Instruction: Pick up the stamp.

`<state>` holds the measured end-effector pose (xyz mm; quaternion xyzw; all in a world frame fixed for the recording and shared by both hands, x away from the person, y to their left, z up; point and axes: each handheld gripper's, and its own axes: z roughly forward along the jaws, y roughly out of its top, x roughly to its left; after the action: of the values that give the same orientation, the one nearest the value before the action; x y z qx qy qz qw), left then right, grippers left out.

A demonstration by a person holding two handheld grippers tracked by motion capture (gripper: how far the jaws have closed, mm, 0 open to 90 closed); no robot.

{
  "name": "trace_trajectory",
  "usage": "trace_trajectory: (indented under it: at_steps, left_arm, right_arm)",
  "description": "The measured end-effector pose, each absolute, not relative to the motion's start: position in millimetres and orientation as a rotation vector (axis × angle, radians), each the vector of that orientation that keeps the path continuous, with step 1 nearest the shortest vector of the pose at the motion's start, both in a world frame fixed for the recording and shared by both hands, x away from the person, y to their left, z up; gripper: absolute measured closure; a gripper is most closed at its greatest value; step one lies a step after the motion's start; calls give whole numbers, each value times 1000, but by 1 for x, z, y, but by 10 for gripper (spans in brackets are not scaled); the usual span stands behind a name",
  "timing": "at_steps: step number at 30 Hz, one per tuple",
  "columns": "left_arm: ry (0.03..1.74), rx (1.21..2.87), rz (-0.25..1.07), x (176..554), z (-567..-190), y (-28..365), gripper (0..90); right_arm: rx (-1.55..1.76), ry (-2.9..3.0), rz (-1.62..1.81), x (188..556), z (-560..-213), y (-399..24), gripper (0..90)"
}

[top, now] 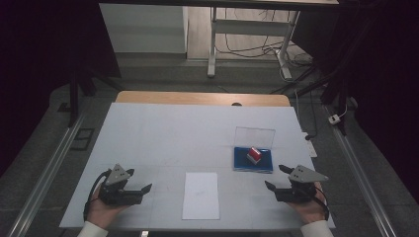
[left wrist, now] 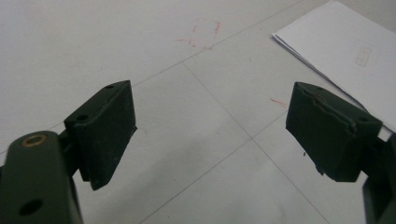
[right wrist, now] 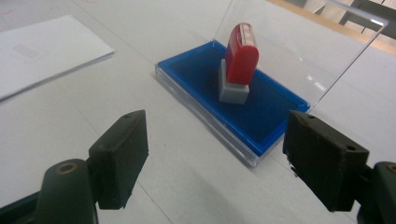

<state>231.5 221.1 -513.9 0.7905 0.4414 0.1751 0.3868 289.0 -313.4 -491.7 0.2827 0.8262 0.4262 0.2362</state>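
Right hand-held gripper (right wrist: 215, 158) jaws wide, nothing between, facing red stamp (right wrist: 240, 58) upright on blue ink pad (right wrist: 275, 121). Left hand-held gripper (left wrist: 210, 133) open, empty, over desk (left wrist: 93, 42) beside paper (left wrist: 355, 56).

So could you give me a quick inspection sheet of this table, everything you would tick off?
Surface: white table top with thin grid lines and faint red marks.
Job's things: red stamp with a grey base stands upright on the blue ink pad in a clear case, its clear lid raised; white sheet of paper lies flat between the hands.
Clutter: nothing seen.
Grippers: left gripper has jaws open over bare table; right gripper has jaws open, facing the stamp, apart from it.
Cables: black cable at the left gripper; loose cables on the floor beyond the table.
Surroundings: dim room, white table legs behind.
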Motion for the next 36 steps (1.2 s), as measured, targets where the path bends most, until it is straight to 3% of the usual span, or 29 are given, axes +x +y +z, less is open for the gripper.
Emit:
trace_trajectory:
  at_steps: [21, 36]
  left_arm:
    - [1102, 2041, 454, 234, -515, 219, 171]
    - [1105, 2053, 458, 237, -517, 217, 173]
  right_arm:
    - [802, 2320, 1116, 321, -439, -291, 262]
    - [778, 2405, 1024, 349, -424, -262, 278]
